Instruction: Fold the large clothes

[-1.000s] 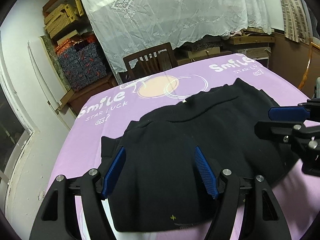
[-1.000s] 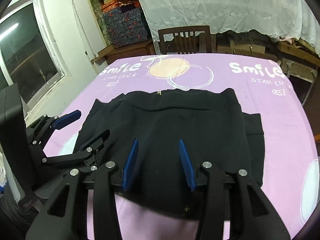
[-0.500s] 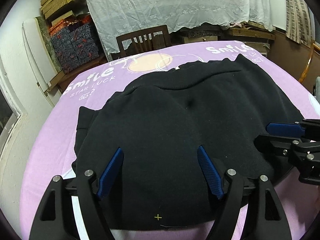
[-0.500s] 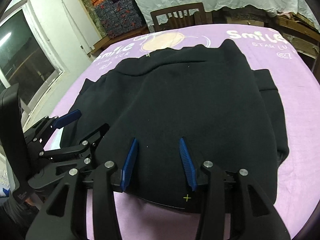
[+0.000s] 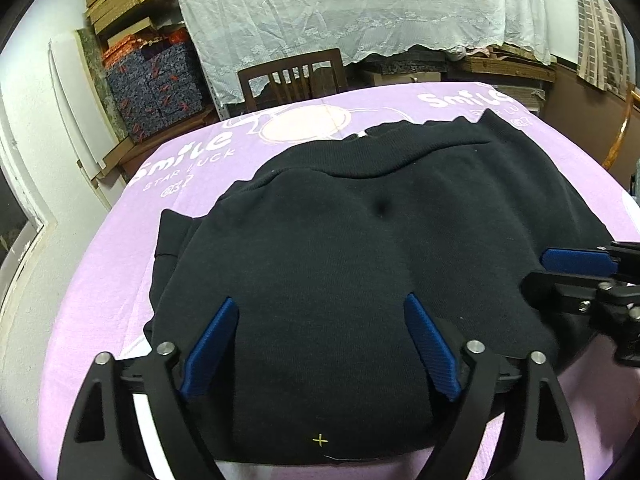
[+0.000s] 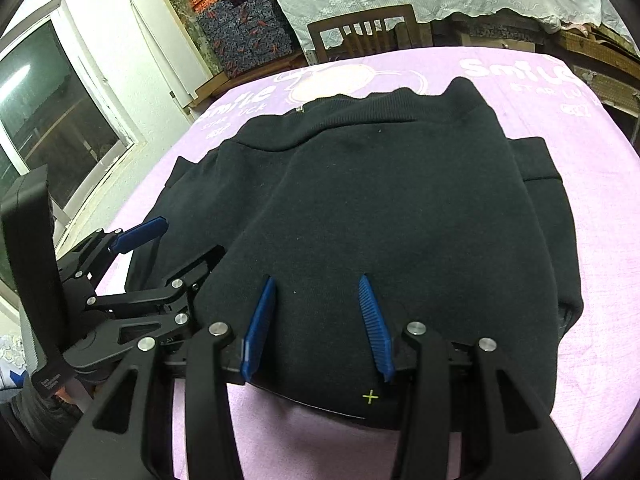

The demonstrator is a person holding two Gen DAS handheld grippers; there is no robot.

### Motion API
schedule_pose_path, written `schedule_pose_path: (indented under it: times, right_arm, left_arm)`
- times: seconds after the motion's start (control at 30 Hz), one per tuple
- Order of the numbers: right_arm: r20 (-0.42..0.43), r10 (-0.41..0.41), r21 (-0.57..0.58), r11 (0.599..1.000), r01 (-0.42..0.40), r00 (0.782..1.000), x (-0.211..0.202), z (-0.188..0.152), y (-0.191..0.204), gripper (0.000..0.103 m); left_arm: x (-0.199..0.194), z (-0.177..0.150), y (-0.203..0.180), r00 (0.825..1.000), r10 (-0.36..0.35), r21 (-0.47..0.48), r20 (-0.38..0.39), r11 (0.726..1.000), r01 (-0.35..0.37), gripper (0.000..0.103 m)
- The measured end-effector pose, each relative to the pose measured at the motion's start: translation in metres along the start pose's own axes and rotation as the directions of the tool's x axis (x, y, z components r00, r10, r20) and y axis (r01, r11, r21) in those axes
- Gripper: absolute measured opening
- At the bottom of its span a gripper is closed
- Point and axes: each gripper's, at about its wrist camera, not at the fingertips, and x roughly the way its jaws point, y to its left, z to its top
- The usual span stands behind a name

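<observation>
Left wrist view: the left gripper [image 5: 320, 312], blue pads spread wide, hovers over the folded black knit sweater [image 5: 360, 248] lying across the lilac printed tablecloth [image 5: 100, 280], near its front edge.

Right wrist view: the right gripper [image 6: 316, 292], fingers spread, sits over the sweater's near hem.

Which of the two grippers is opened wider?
The left gripper: its blue pads stand far apart over the black sweater, while the right gripper's sit closer together.

wooden chair [image 5: 291, 78], lace curtain [image 5: 360, 8], stacked boxes [image 5: 120, 12], window [image 6: 52, 120]
</observation>
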Motion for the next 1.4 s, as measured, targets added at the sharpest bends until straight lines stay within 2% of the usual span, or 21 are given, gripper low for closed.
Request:
schedule_pose_path:
  times: [0.1, 0.17, 0.23, 0.37, 0.43, 0.63, 0.73, 0.8, 0.97, 1.17, 1.27, 1.4]
  right_arm:
    - [0.018, 0.015, 0.083, 0.996, -0.016, 1.000, -0.019, 0.004, -0.005, 0.044]
    - [0.079, 0.001, 0.145, 0.989, -0.013, 0.997, -0.041, 0.002, -0.012, 0.054]
    - [0.128, -0.013, 0.212, 0.977, -0.014, 0.992, -0.061, -0.006, -0.022, 0.055]
    - [0.184, -0.020, 0.375, 0.926, -0.051, 0.983, -0.090, -0.036, -0.052, 0.056]
    - [0.182, -0.023, 0.420, 0.906, -0.056, 0.983, -0.095, -0.046, -0.061, 0.057]
    - [0.158, 0.022, 0.547, 0.831, -0.106, 0.987, -0.086, -0.070, -0.073, 0.057]
    - [0.142, 0.035, 0.602, 0.790, -0.115, 0.989, -0.076, -0.076, -0.075, 0.057]
    - [0.136, 0.026, 0.633, 0.767, -0.107, 0.990, -0.071, -0.080, -0.078, 0.057]
    - [0.176, -0.032, 0.702, 0.705, -0.103, 0.984, -0.064, -0.081, -0.084, 0.057]
    - [0.237, -0.136, 0.749, 0.657, -0.092, 0.962, -0.051, -0.064, -0.091, 0.058]
    - [0.262, -0.165, 0.749, 0.655, -0.093, 0.951, -0.047, -0.059, -0.092, 0.059]
    - [0.266, -0.205, 0.691, 0.722, -0.038, 0.942, -0.044, -0.059, -0.082, 0.057]
  left_arm:
    - [0.000, 0.002, 0.005, 1.000, -0.022, -0.022, -0.006, 1.000, 0.022, 0.089]
    - [-0.004, 0.002, 0.008, 0.999, -0.032, -0.036, -0.001, 0.999, 0.032, 0.089]
    - [-0.013, 0.004, 0.010, 0.999, -0.036, -0.040, 0.016, 0.998, 0.037, 0.089]
    - [-0.031, 0.011, 0.009, 0.995, -0.084, -0.054, 0.055, 0.995, 0.087, 0.089]
    - [-0.035, 0.018, 0.006, 0.993, -0.102, -0.055, 0.055, 0.993, 0.105, 0.089]
    - [-0.017, 0.046, -0.013, 0.995, -0.102, -0.028, 0.007, 0.994, 0.102, 0.089]
    - [0.012, 0.043, -0.019, 0.993, -0.101, -0.036, -0.055, 0.994, 0.099, 0.088]
    - [0.024, 0.037, -0.019, 0.993, -0.102, -0.053, -0.063, 0.994, 0.099, 0.089]
    - [0.031, 0.034, -0.013, 0.990, -0.130, -0.090, -0.058, 0.988, 0.124, 0.091]
    - [0.032, 0.032, -0.014, 0.991, -0.127, -0.091, -0.048, 0.988, 0.122, 0.092]
    - [0.031, 0.033, -0.014, 0.991, -0.125, -0.090, -0.047, 0.989, 0.121, 0.092]
    - [0.029, 0.032, -0.011, 0.990, -0.137, -0.102, -0.045, 0.986, 0.132, 0.089]
